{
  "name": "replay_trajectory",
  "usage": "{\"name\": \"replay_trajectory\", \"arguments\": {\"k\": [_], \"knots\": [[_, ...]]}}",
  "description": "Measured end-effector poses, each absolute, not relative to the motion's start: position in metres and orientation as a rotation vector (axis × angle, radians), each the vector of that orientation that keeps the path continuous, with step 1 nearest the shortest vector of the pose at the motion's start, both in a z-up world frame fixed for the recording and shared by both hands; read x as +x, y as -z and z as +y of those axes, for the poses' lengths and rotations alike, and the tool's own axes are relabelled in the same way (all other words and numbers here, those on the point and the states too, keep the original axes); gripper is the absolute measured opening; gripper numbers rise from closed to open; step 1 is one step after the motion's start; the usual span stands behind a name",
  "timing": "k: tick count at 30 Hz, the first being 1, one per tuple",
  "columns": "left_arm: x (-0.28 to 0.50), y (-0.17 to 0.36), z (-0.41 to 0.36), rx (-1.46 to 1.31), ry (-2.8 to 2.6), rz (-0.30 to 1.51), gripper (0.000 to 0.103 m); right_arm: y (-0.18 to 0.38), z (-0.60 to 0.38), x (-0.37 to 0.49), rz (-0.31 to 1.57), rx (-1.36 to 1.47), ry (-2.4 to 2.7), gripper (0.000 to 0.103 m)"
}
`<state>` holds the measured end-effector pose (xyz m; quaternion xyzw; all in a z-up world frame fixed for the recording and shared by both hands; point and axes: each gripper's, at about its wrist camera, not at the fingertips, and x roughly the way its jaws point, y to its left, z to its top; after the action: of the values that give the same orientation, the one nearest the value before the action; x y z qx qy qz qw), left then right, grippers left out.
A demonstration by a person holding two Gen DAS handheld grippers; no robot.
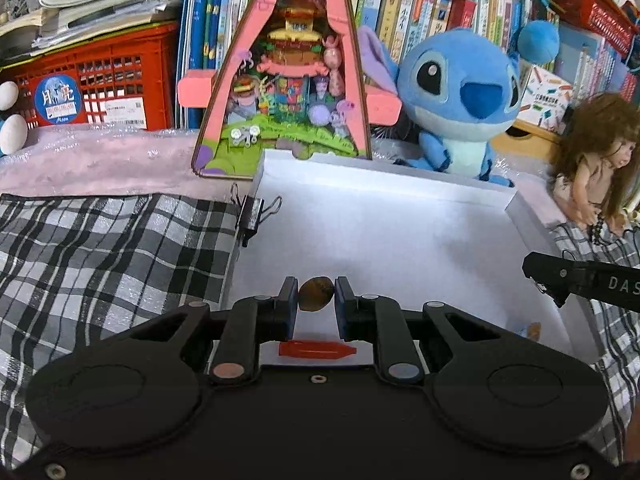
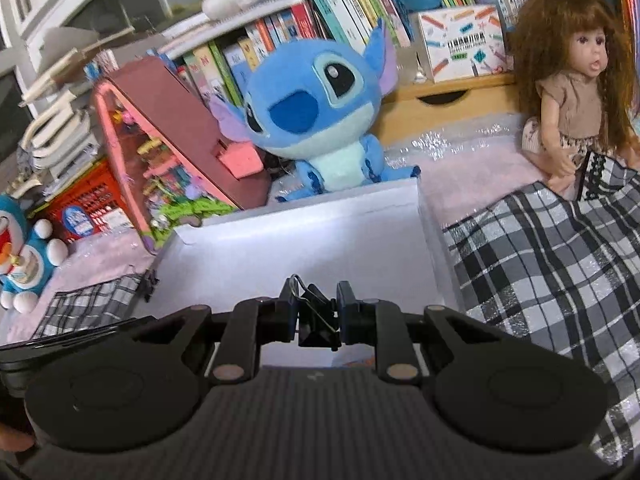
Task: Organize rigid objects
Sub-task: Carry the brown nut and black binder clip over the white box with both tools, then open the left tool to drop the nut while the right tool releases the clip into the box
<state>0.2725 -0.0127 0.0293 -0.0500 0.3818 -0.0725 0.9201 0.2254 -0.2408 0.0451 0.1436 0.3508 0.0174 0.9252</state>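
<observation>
My left gripper [image 1: 316, 294] is shut on a small brown oval stone [image 1: 316, 294], held over the near part of a white shallow box [image 1: 380, 220]. Below the fingers a small red bottle-shaped piece [image 1: 316, 351] lies in the box. A black binder clip [image 1: 253, 216] is clipped to the box's left wall. The right gripper's black fingertip [image 1: 560, 276] pokes in from the right over the box's right side. In the right wrist view my right gripper [image 2: 316, 312] is shut on another black binder clip [image 2: 316, 316], above the same white box [image 2: 304, 236].
A checked cloth [image 1: 100, 248] lies on both sides of the box. Behind the box stand a pink triangular toy house [image 1: 288, 80], a blue plush toy [image 1: 460, 100] and a doll [image 2: 572, 88]. A small brown bit [image 1: 533, 330] lies in the box's right corner. Bookshelves and a red crate [image 1: 96, 80] fill the back.
</observation>
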Motion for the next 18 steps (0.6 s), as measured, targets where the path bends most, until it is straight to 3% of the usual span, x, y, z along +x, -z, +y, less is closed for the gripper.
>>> {"name": "replay_trajectory", "arguments": {"k": [18], "knots": [[0.279, -0.013, -0.018, -0.060, 0.145, 0.781, 0.019, -0.008, -0.234, 0.241, 0.757, 0.240, 0.015, 0.024]]}}
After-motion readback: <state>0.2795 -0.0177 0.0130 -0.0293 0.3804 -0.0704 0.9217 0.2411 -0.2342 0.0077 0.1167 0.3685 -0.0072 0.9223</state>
